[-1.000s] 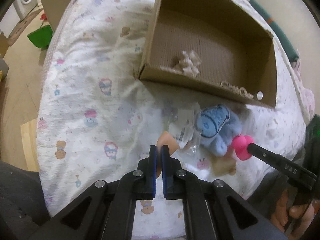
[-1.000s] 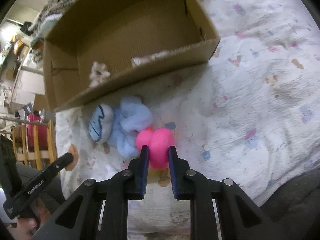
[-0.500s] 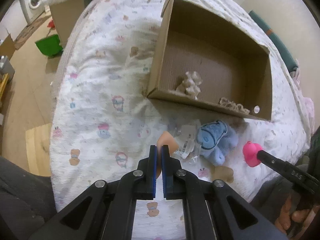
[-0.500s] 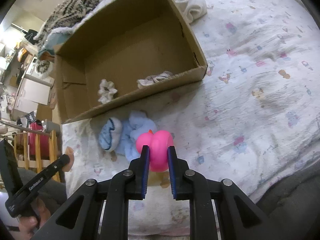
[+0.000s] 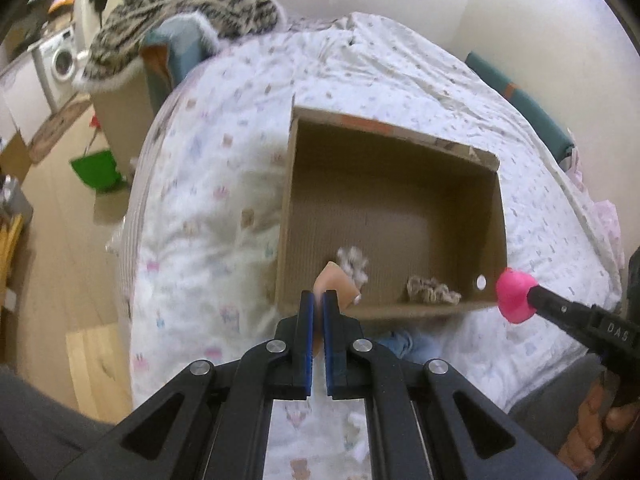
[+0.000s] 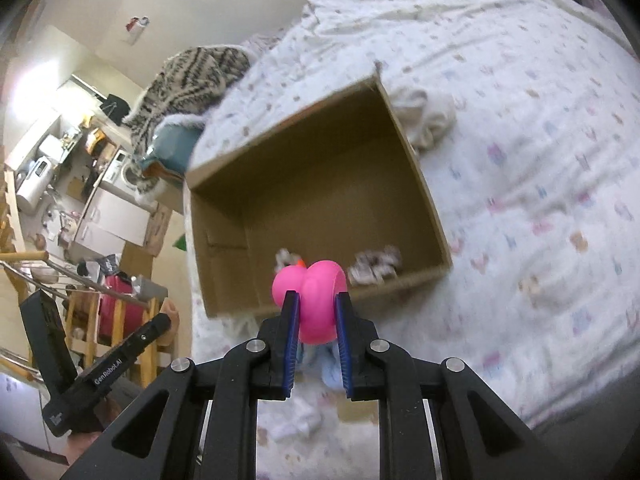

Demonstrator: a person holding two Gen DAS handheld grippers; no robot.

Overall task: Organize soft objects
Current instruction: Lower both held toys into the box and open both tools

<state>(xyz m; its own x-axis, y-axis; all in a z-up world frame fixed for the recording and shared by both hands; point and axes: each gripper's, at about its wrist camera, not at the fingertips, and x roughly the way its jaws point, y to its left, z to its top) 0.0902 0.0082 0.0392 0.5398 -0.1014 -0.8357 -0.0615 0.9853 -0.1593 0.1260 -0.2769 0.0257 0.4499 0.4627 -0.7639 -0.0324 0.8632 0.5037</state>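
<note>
An open cardboard box (image 5: 496,216) (image 6: 424,200) lies on the bed. A pale scrunchie (image 5: 353,261) (image 6: 282,258) and a beige patterned scrunchie (image 5: 432,293) (image 6: 374,266) lie inside it near the front wall. My left gripper (image 5: 316,298) is shut on a peach soft piece (image 5: 336,285), held up in front of the box's near wall. My right gripper (image 6: 316,300) is shut on a pink rubber duck (image 6: 318,300) (image 5: 516,296), also held up near the box's front edge. A blue plush toy (image 5: 404,342) (image 6: 326,368) lies on the bed below, mostly hidden.
The bed (image 5: 224,168) has a white printed sheet. A cream cloth (image 6: 430,114) lies beside the box's right wall. A striped blanket (image 5: 188,8) is piled at the bed's far end. A green bin (image 5: 96,168) stands on the wooden floor at left.
Both grippers have lifted with their objects and tilted up toward the box. The box now fills the middle of both views, and the blue plush has dropped below the fingers.
</note>
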